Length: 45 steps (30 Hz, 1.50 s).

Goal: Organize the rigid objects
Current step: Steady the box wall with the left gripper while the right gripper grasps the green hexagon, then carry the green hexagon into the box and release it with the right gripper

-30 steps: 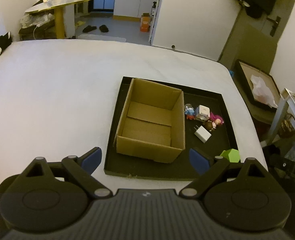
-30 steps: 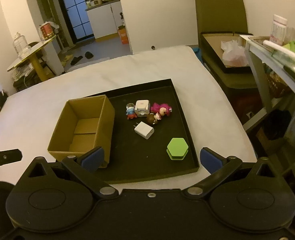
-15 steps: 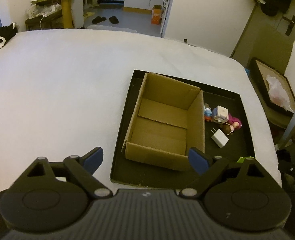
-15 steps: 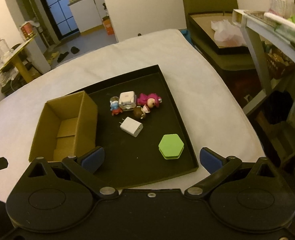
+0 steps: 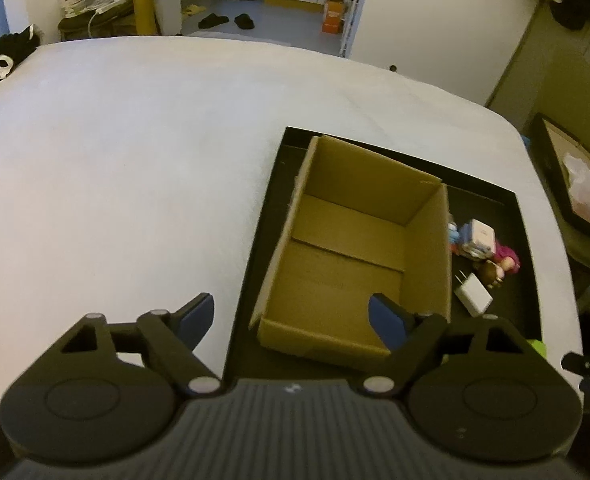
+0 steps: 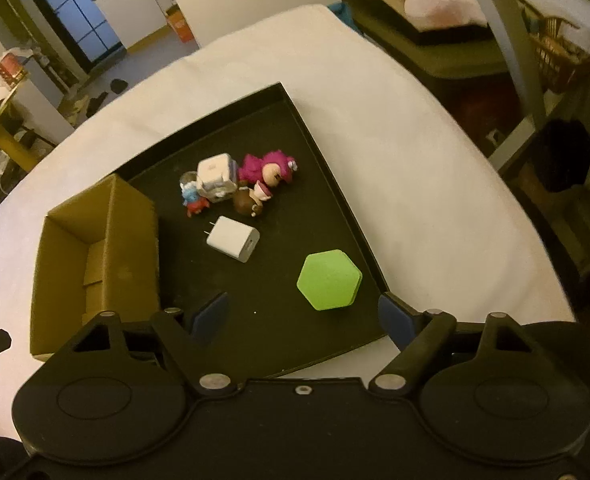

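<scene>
Cardboard made up the open box (image 6: 95, 248), which sat empty on the left part of a black tray (image 6: 327, 168), its flaps lying flat on the bottom. Beside the box's right wall, on the tray floor, lay the small things to be sorted. A white charger (image 6: 233, 239) with 2 prongs lay flat near the middle. Just behind it stood a tight cluster: a white cube (image 6: 215, 176), a small blue and red figure (image 6: 193, 200) touching the cube's left side, a pink doll (image 6: 269, 166) lying on the right, and a brown round figure (image 6: 247, 204) in front of the doll. A green hexagon box (image 6: 329, 280) sat apart from the cluster, close to the tray's right rim and nearest the right gripper (image 6: 305, 318).

That gripper hovered over the tray's near edge with its 2 blue-tipped fingers (image 6: 211, 316) spread wide, holding nothing; the hexagon lay just ahead, between the finger lines. The left gripper (image 5: 291, 316) hung over the box's near left corner, likewise spread and empty, its right finger (image 5: 387, 320) seen against the box's inside and its left finger over the white tabletop (image 5: 115, 160). From that view the charger (image 5: 474, 299) and cluster showed past the box's right wall, partly blurred.

The tray rested on the white surface near its right edge.
</scene>
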Each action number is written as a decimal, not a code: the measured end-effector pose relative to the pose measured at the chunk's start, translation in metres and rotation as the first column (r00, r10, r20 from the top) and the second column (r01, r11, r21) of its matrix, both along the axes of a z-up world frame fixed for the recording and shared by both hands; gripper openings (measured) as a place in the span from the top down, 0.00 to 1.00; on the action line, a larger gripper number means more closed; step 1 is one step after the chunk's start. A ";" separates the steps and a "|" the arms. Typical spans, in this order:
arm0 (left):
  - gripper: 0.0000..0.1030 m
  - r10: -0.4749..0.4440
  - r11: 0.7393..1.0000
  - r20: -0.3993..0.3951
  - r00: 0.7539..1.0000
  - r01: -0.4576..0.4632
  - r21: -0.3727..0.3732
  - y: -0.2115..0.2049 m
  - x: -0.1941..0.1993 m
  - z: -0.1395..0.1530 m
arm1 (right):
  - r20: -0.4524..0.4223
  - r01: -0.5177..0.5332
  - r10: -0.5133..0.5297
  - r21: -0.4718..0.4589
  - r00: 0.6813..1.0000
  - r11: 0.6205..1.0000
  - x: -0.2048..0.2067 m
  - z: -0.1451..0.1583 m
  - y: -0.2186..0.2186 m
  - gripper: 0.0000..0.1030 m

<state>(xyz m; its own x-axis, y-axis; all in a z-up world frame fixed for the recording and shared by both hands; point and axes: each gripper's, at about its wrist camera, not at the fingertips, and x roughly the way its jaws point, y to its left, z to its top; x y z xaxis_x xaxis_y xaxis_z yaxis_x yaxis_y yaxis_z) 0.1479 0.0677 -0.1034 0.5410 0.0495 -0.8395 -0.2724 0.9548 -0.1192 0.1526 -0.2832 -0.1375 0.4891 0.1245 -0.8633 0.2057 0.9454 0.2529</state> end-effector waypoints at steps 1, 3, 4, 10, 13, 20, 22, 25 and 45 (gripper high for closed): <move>0.25 0.010 1.000 -0.005 1.000 -0.010 -0.001 0.001 0.003 -0.003 | -0.007 0.002 -0.002 0.001 1.000 1.000 0.002 -0.003 -0.001 0.22; 0.31 0.019 1.000 -0.016 1.000 -0.020 -0.012 0.004 0.010 -0.010 | -0.021 0.010 -0.010 0.002 1.000 1.000 0.007 -0.008 -0.003 0.24; 0.34 0.025 1.000 -0.019 1.000 -0.025 -0.016 0.005 0.013 -0.012 | -0.028 0.017 -0.017 0.005 0.999 1.000 0.011 -0.011 -0.004 0.25; 0.44 0.049 0.998 -0.031 0.998 -0.050 -0.027 0.006 0.031 -0.029 | -0.070 0.067 -0.066 0.014 0.995 0.998 0.026 -0.026 -0.013 0.29; 0.50 0.046 0.998 -0.044 0.998 -0.047 -0.030 0.005 0.040 -0.038 | -0.103 0.100 -0.097 0.024 0.990 0.995 0.032 -0.038 -0.016 0.31; 0.57 0.032 0.999 -0.061 0.998 -0.034 -0.022 0.006 0.056 -0.054 | -0.152 0.124 -0.121 0.009 0.981 0.992 0.045 -0.060 -0.014 0.33; 0.59 0.016 0.999 -0.055 0.998 -0.017 -0.029 0.006 0.058 -0.057 | -0.148 0.116 -0.115 -0.002 0.982 0.993 0.049 -0.065 -0.012 0.36; 0.61 -0.006 1.000 -0.045 0.999 0.005 -0.024 0.004 0.061 -0.063 | -0.159 0.106 -0.108 -0.017 0.981 0.994 0.055 -0.074 -0.010 0.46; 0.86 -0.022 0.998 -0.005 1.000 0.022 -0.052 0.019 0.060 -0.083 | -0.010 0.015 -0.016 -0.104 1.000 0.994 0.043 -0.041 0.024 0.55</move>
<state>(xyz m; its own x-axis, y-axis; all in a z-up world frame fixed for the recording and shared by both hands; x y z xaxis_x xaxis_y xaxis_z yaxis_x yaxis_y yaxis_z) 0.2077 0.0872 -0.1867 0.5368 -0.0061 -0.8437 -0.2522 0.9531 -0.1673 0.1954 -0.2590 -0.1789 0.4811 0.0263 -0.8763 0.2231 0.9630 0.1514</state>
